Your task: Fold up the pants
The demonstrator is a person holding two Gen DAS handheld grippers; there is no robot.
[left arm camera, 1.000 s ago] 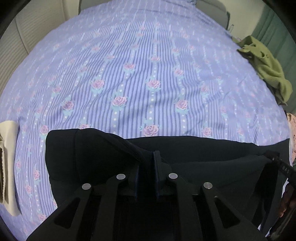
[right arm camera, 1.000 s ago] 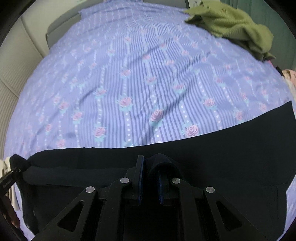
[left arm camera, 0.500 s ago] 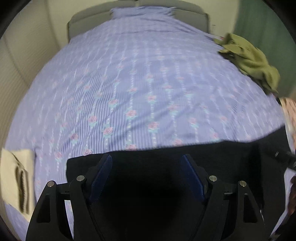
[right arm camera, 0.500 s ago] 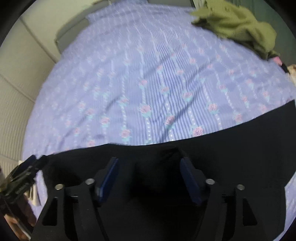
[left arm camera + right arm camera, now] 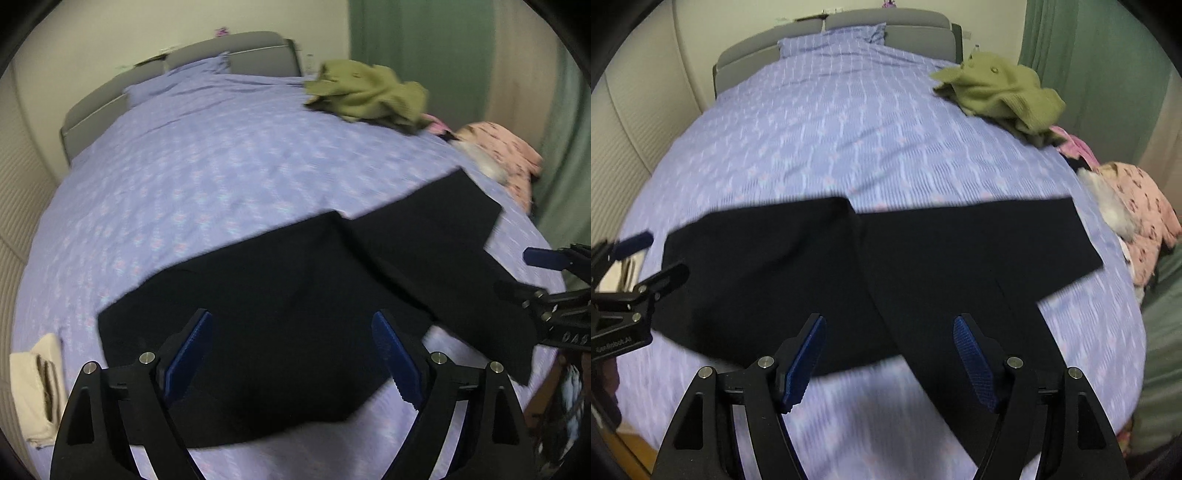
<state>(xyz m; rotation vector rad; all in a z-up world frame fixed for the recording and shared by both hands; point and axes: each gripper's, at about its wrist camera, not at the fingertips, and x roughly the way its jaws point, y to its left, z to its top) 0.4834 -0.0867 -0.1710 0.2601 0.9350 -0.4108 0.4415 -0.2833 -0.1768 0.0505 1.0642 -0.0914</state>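
Black pants (image 5: 295, 288) lie flat across the near part of the bed, with one leg reaching toward the right edge (image 5: 960, 251). My left gripper (image 5: 291, 332) hovers above the left part of the pants. Its jaws are opening and stand wide, with nothing pressed between the blue pads. Over the right part, my right gripper (image 5: 889, 325) is open and likewise clear of the cloth. Each gripper also shows at the edge of the other view: the right gripper (image 5: 517, 271) and the left gripper (image 5: 653, 256).
The purple flowered bedsheet (image 5: 831, 129) covers the whole bed. A green sweater (image 5: 1001, 92) lies at the far right, with a pink garment (image 5: 1137, 221) nearer on the right edge. A cream folded cloth (image 5: 33, 387) sits at the near left. Green curtains hang to the right.
Both grippers were shut on the pants' near edge. They opened, let go and rose back from the bed. The pants now lie spread below them.
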